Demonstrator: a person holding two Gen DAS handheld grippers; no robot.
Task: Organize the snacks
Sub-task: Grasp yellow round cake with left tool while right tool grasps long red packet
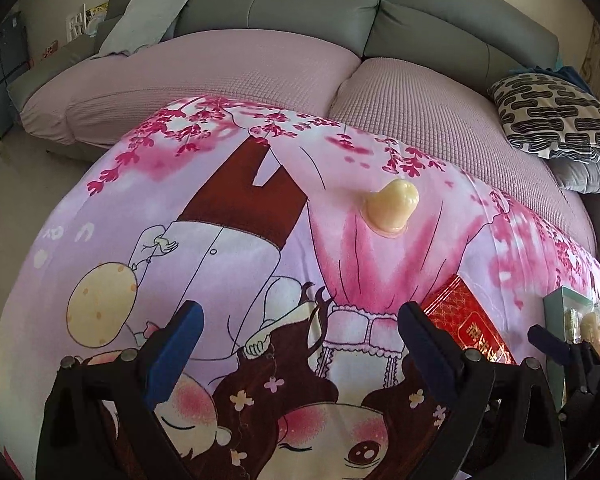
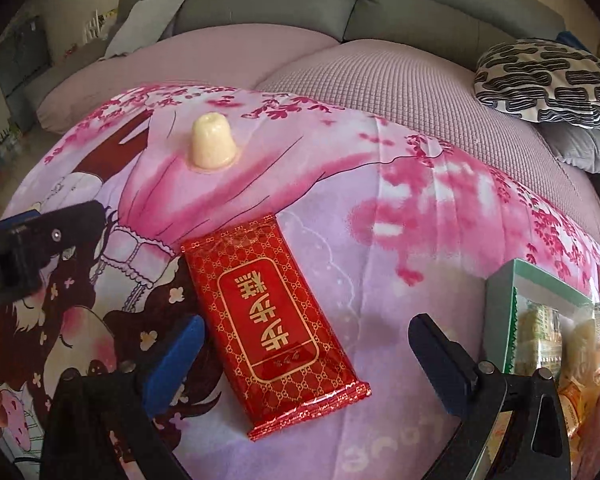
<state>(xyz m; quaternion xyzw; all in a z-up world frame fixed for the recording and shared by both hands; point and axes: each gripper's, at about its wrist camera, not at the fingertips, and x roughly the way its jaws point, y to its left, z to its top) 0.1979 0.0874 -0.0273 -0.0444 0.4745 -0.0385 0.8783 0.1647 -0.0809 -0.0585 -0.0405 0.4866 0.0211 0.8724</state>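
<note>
Taking the red packet (image 2: 274, 326) as the landmark, the scene reads from left to right as follows. Far to the left of the red packet, the left gripper (image 1: 300, 332) hangs above the printed cloth (image 1: 228, 264) with its blue fingers (image 1: 182, 334) spread wide and nothing between them; it is released, and I judge that it is free to take the next snack. In the right wrist view its dark finger comes in at the left edge, well apart from the packet. Beyond the red packet and a little to its left stands the jelly cup (image 2: 212, 144), pale yellow, with its wide sealed rim down on the cloth, probably because this is its most stable side. The red packet itself lies flat on the cloth, its label upward, and the right gripper (image 2: 306, 344) is placed over its near end with the jaws wide on both sides and not pressing it; so this tool is also released, and it seems lined up to grasp the packet across its narrow width. To the right of the packet, near but not touching, is the green box (image 2: 540, 280), with a clear window and some snacks already inside, which I take as the collecting place for the task.
</note>
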